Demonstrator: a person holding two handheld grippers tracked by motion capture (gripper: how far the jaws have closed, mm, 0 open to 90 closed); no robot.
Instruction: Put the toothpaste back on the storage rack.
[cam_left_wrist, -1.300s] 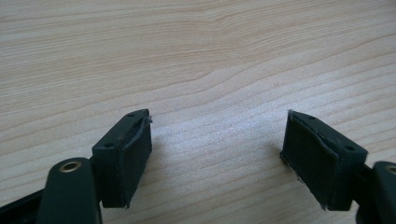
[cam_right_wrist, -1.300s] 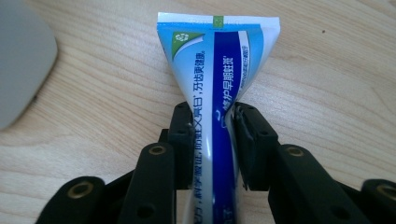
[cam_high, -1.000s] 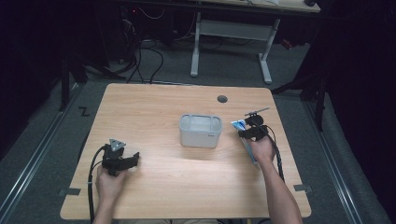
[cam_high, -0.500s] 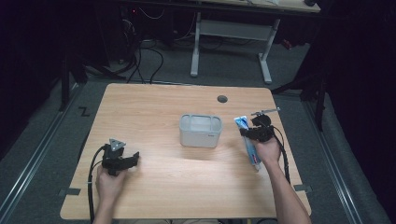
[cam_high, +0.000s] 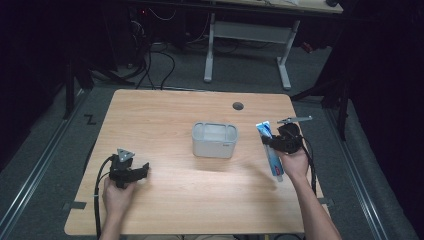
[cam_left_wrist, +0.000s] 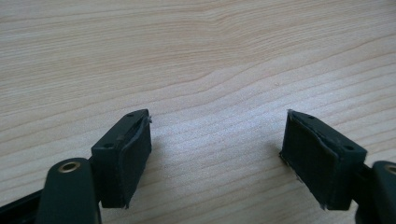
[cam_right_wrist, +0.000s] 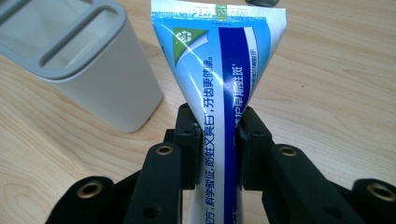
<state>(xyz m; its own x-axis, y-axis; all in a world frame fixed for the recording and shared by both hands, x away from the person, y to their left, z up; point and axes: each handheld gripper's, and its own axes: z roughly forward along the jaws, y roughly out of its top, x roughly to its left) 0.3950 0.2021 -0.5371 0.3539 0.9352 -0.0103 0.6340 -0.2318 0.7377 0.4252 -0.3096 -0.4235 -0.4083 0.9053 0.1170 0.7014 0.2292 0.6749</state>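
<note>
Right gripper view puts the toothpaste tube (cam_right_wrist: 224, 88) squarely between your jaws: the right gripper (cam_right_wrist: 218, 140) is clamped on the tube's blue-and-white body, with the flat crimped end pointing away from you and the rest of the tube running back under the gripper. From the high view, the tube (cam_high: 273, 159) sits near the right edge of the table (cam_high: 165, 115), about midway along it, its crimped end towards the far edge and its other end under your right hand (cam_high: 295, 165); whether it rests on the wood or is lifted off it cannot be told. Just beside the tube, towards the middle of the table, stands the grey holder (cam_high: 214, 140), upright, with open slots in its top; tube and holder are near each other but apart. Your left gripper (cam_high: 131, 172) lies well apart from all this, near the left front corner, and its jaws stand wide with bare wood between them.
</note>
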